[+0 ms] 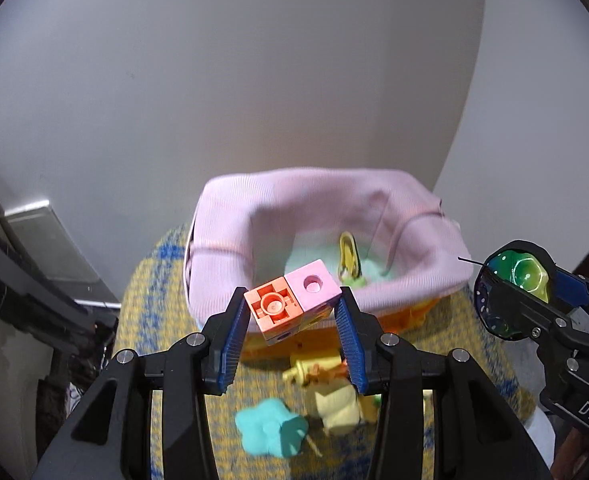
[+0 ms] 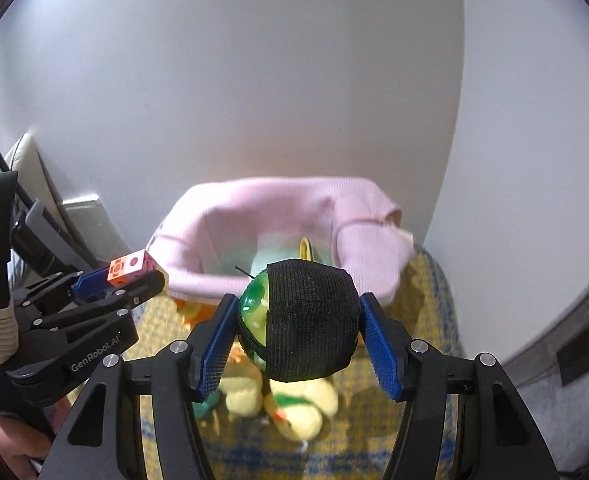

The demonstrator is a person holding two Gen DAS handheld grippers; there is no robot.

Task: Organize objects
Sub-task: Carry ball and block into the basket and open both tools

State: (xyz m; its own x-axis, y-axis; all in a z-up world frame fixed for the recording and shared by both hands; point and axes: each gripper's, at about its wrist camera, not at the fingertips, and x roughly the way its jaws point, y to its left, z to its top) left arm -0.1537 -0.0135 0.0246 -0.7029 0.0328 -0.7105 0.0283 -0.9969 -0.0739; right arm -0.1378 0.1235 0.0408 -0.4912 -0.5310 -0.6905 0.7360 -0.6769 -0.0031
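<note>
Your left gripper [image 1: 292, 322] is clamped on the blocks [image 1: 292, 306]: an orange one and a pink one joined side by side, pads touching both outer faces. They're held up off the mat [image 1: 482, 356], at the near rim of the basket [image 1: 414, 264], not inside it.

Your right gripper [image 2: 296, 318] is gripping the ball [image 2: 308, 320], a round thing, black mesh on one half and clear green on the other. Both pads press its sides. In the left view it sits just beside the basket's right rim, in the air.

The basket has a pink cloth liner folded over its rim and an orange body below. Inside it: pale teal stuff and a yellow piece [image 1: 348, 258], too blurred to identify.

On the blue-and-yellow mat, in front of the basket:
- teal plush [image 1: 270, 432], under your left gripper
- yellow plush [image 2: 278, 396], under your right gripper, touching small orange and green bits I can't make out

Both grippers are near each other, left one to the left of the basket, right one in front of it.
</note>
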